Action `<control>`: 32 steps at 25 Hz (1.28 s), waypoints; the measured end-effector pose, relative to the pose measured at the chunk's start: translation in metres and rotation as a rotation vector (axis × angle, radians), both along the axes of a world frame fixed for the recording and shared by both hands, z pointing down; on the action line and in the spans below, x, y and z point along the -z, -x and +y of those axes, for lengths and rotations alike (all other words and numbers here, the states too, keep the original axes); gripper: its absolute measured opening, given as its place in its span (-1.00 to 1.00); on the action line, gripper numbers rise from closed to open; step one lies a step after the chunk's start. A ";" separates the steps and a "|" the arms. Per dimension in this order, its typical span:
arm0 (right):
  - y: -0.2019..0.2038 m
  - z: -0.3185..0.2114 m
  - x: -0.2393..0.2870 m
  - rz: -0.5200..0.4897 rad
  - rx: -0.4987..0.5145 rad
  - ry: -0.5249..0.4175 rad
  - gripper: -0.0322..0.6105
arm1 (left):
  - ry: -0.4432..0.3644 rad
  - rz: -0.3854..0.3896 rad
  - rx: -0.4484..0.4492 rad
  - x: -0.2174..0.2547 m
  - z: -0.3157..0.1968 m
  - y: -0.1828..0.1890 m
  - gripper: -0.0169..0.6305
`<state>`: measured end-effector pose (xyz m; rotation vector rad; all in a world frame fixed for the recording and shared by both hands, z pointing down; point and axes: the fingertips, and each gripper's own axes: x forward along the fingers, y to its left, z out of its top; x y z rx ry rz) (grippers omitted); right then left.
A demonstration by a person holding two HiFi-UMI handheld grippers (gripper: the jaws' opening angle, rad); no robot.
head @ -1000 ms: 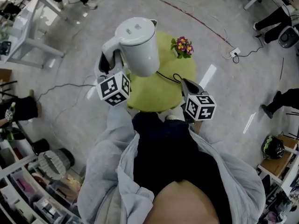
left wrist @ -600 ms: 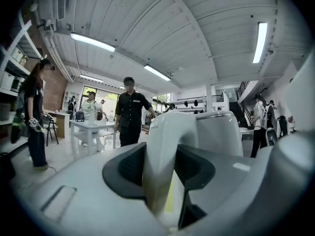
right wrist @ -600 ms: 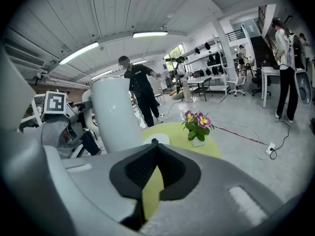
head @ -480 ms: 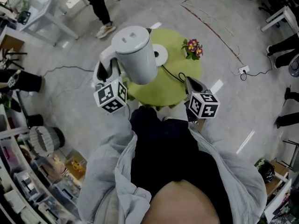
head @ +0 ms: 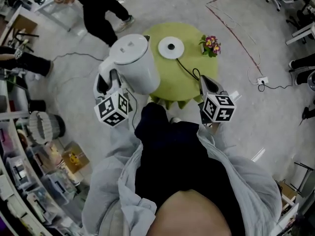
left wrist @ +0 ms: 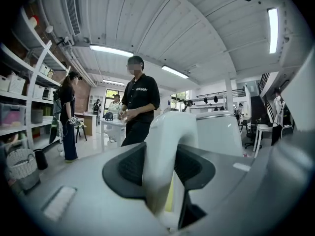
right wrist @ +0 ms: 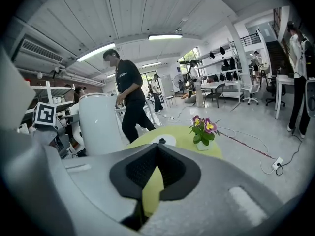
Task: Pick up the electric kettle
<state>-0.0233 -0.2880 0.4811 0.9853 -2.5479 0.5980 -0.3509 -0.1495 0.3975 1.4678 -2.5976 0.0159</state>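
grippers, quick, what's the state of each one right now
Left gripper: shut on the handle of the electric kettle.
Right gripper: shut, holding nothing.

Head view is taken from above the person and aimed steeply down: the torso fills the near half, the round green table (head: 189,87) is seen farther out. Left gripper view is held low and near level, with the kettle (left wrist: 165,146) handle right at the lens. Right gripper view is tilted slightly down across the table from its near edge. The kettle is caught by all three views. Table, flowers (head: 210,44) and base disc (head: 171,47) are shared by the head and right gripper views.
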 end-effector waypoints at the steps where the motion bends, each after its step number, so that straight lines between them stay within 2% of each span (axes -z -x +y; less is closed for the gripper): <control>1: -0.002 0.003 0.000 -0.002 0.009 -0.005 -0.89 | 0.001 0.000 0.012 -0.002 0.009 -0.003 -0.43; 15: -0.020 0.035 0.003 -0.041 0.102 -0.038 -0.89 | 0.008 0.012 0.107 -0.024 0.108 -0.043 -0.43; 20: -0.013 0.047 0.003 -0.058 0.145 -0.047 -0.89 | 0.013 0.013 0.120 -0.031 0.120 -0.050 -0.43; 32: -0.017 0.053 0.006 -0.064 0.146 -0.065 -0.89 | 0.017 0.011 0.092 -0.030 0.119 -0.059 -0.43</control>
